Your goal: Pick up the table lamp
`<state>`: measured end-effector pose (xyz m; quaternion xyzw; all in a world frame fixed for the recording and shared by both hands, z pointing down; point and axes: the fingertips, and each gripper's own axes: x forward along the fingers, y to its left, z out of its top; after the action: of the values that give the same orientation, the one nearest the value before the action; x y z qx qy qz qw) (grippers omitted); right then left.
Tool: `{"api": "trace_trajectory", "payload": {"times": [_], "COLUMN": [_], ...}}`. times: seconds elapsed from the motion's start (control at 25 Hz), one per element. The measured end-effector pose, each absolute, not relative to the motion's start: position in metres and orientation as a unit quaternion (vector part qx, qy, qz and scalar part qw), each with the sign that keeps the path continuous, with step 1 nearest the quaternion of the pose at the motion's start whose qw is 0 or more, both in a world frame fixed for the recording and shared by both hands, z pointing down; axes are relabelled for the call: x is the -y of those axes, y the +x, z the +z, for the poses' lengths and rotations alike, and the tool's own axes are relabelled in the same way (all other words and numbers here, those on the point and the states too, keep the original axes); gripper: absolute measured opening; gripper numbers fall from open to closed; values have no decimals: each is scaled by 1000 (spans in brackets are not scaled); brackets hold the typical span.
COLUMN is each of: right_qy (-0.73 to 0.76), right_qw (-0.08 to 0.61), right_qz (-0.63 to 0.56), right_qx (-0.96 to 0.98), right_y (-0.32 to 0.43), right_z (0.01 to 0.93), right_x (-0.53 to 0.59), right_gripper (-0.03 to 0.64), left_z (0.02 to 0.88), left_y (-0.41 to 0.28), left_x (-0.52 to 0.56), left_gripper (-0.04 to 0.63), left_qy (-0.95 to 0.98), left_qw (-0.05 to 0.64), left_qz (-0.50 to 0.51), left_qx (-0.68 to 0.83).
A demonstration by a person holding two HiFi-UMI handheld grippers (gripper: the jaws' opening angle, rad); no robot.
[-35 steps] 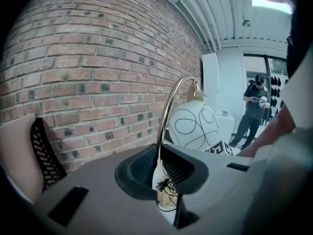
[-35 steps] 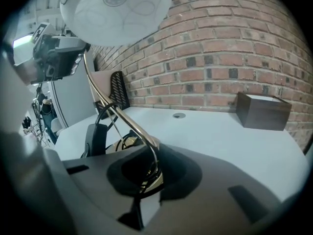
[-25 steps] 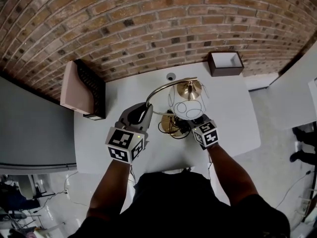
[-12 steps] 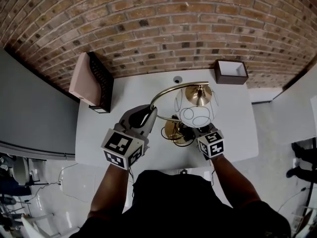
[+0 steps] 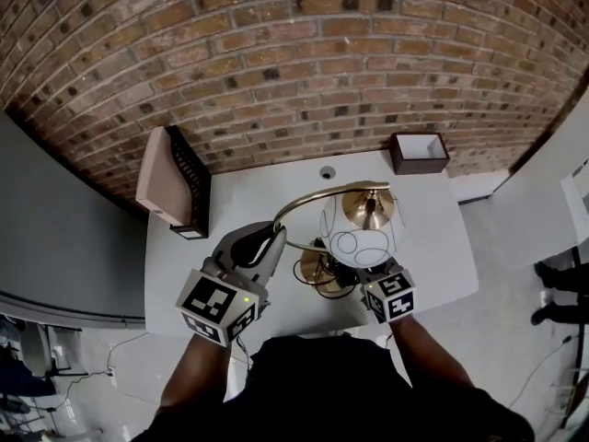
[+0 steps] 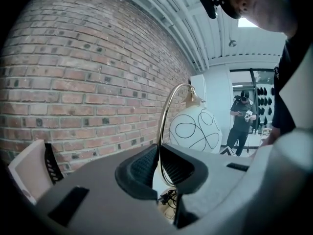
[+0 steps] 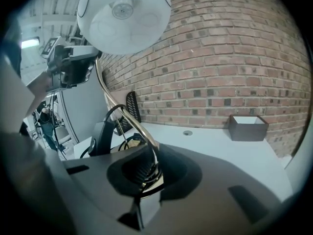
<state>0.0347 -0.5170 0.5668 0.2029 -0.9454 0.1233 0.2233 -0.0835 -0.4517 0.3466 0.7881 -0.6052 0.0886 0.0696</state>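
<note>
Tools [image 5: 270,239] [image 5: 354,270] clamp lamp [image 5: 361,230]; rack [image 5: 189,187], box [image 5: 419,151] apparently well apart.

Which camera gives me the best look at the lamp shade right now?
Left gripper view: the lamp shade is side-on and sharp, its black loops plain. Head view shows it from above; right gripper view shows only its underside.

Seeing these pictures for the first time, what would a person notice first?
The table lamp, a white globe with black loops on a curved brass arm, is mid-frame over the white table. The left tongs and right tongs both clamp that arm. Behind runs a brick wall.
</note>
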Motion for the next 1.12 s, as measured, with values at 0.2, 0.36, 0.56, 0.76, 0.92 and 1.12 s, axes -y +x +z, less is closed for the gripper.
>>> {"api": "trace_trajectory", "payload": {"times": [0.2, 0.36, 0.56, 0.76, 0.92, 1.12], "right_qy": [226, 239, 247, 258, 258, 259], "right_qw": [221, 221, 221, 221, 220, 218], "right_qz": [124, 122, 123, 119, 117, 120], "right_qx": [941, 937, 935, 933, 934, 933], "right_y": [29, 29, 27, 27, 24, 25], "right_z": [558, 555, 553, 554, 553, 551], "right_x": [500, 484, 466, 450, 439, 431], "right_gripper": [48, 48, 48, 48, 48, 48], "left_z": [341, 341, 340, 341, 340, 336], "left_y": [-94, -100, -106, -107, -108, -107], "left_x": [436, 425, 409, 395, 385, 380], "left_gripper": [32, 32, 32, 32, 32, 32], "left_qy": [803, 811, 817, 826, 830, 834], "left_qw": [67, 71, 74, 74, 70, 68], "left_qz": [80, 74, 66, 69, 72, 72], "left_qx": [586, 576, 568, 554, 548, 543]}}
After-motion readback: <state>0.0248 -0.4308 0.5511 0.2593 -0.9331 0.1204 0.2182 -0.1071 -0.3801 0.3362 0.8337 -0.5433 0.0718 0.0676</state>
